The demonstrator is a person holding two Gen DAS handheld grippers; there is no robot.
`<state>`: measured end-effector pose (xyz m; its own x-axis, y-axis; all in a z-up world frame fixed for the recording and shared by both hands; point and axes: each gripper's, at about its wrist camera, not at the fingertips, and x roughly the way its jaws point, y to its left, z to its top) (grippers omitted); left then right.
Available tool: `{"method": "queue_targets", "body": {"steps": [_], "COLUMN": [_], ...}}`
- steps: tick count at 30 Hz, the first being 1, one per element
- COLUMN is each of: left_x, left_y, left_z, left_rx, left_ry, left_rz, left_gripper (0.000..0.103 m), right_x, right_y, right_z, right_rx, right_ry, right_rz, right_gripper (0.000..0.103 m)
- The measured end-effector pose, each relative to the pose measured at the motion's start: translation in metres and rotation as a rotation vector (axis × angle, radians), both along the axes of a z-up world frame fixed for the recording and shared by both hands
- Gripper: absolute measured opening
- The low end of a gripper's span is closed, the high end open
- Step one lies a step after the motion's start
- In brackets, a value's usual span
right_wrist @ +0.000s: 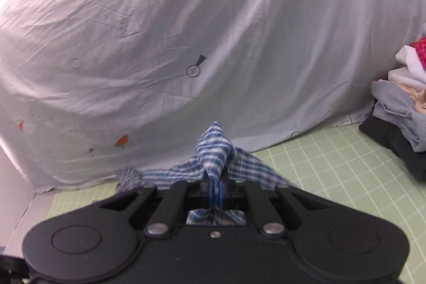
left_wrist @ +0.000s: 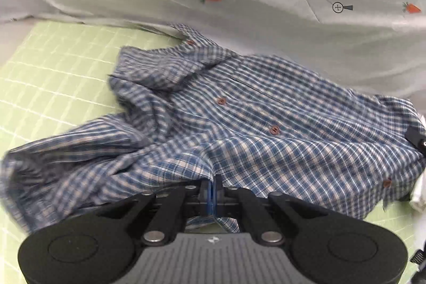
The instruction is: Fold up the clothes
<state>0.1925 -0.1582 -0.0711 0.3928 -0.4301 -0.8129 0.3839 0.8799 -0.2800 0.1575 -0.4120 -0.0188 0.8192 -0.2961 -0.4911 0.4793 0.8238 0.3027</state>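
A blue and white checked shirt (left_wrist: 239, 124) with brown buttons lies rumpled on the green gridded mat (left_wrist: 53, 65), collar toward the far left. My left gripper (left_wrist: 213, 185) is shut on a fold of its near hem. In the right wrist view my right gripper (right_wrist: 217, 185) is shut on another pinch of the checked shirt (right_wrist: 215, 151), which bunches up above the fingers and spreads to both sides. The other gripper's black tip (left_wrist: 415, 137) shows at the shirt's right edge in the left wrist view.
A white sheet with carrot prints (right_wrist: 186, 44) hangs as a backdrop behind the mat (right_wrist: 332, 164). A pile of folded clothes (right_wrist: 399, 103), grey, beige, white and black, sits at the right. The mat's left edge (right_wrist: 40, 204) drops off.
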Motion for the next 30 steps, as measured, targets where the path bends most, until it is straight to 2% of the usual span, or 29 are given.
{"method": "queue_targets", "body": {"steps": [8, 11, 15, 17, 18, 19, 20, 22, 23, 26, 28, 30], "left_x": [-0.023, -0.032, -0.036, -0.036, -0.037, -0.037, -0.038, -0.039, -0.036, -0.026, -0.011, 0.004], "left_y": [0.100, 0.138, 0.165, 0.167, 0.168, 0.167, 0.166, 0.165, 0.164, 0.164, 0.158, 0.146], "left_z": [-0.028, -0.039, -0.036, -0.029, -0.026, -0.022, -0.018, -0.010, -0.005, 0.009, 0.014, 0.014], "left_rx": [0.150, 0.206, 0.171, 0.147, 0.135, 0.118, 0.101, 0.066, 0.038, -0.052, -0.053, -0.005], "left_ry": [0.023, 0.032, 0.058, 0.049, 0.045, 0.037, 0.028, 0.009, -0.008, -0.066, -0.099, -0.119], "left_rz": [0.191, 0.264, 0.323, 0.323, 0.323, 0.323, 0.323, 0.323, 0.324, 0.324, 0.305, 0.275], "left_gripper": [0.001, 0.001, 0.002, 0.007, 0.007, 0.010, 0.013, 0.025, 0.027, 0.041, 0.064, 0.077], "right_x": [-0.032, -0.036, -0.036, -0.033, -0.030, -0.026, -0.021, -0.007, 0.000, 0.019, 0.031, 0.044], "right_y": [0.076, 0.101, 0.115, 0.114, 0.112, 0.110, 0.107, 0.104, 0.101, 0.088, 0.080, 0.072], "right_z": [-0.072, -0.080, -0.065, -0.054, -0.050, -0.047, -0.045, -0.041, -0.042, -0.051, -0.056, -0.062], "right_rx": [0.207, 0.221, 0.151, 0.109, 0.092, 0.071, 0.045, -0.010, -0.025, -0.024, -0.024, -0.024], "right_ry": [0.203, 0.232, 0.192, 0.161, 0.157, 0.163, 0.174, 0.197, 0.210, 0.241, 0.262, 0.282], "right_rz": [0.142, 0.210, 0.214, 0.190, 0.178, 0.160, 0.141, 0.119, 0.120, 0.128, 0.133, 0.138], "right_gripper": [0.006, 0.011, 0.051, 0.063, 0.081, 0.097, 0.100, 0.099, 0.099, 0.099, 0.099, 0.099]}}
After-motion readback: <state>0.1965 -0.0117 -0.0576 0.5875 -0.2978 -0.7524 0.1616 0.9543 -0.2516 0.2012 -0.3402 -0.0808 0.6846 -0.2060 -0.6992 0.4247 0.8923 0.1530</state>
